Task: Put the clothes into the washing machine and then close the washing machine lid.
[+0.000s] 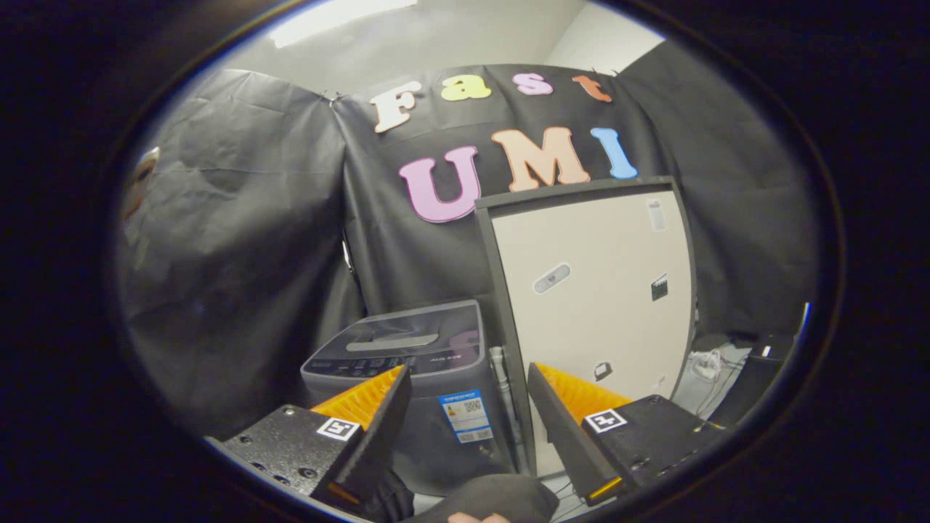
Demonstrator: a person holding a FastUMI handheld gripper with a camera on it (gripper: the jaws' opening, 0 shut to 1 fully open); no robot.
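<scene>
A dark grey top-loading washing machine (429, 356) stands on the floor just beyond my fingers, against the black cloth wall. Its lid (396, 338) lies flat and shut, with a light handle bar across it and a control strip in front. My gripper (468, 370) is open, held above and in front of the machine, with nothing between its fingers. Low down between the fingers lies a dark grey lump of cloth (501, 497), and the edge of a hand (476, 517) shows beneath it. I cannot tell whether this cloth is a garment or a sleeve.
A tall beige panel in a dark frame (596, 290) stands right beside the machine. White cables (708, 363) lie on the floor further right. Black cloth (240, 276) walls in the left and the back.
</scene>
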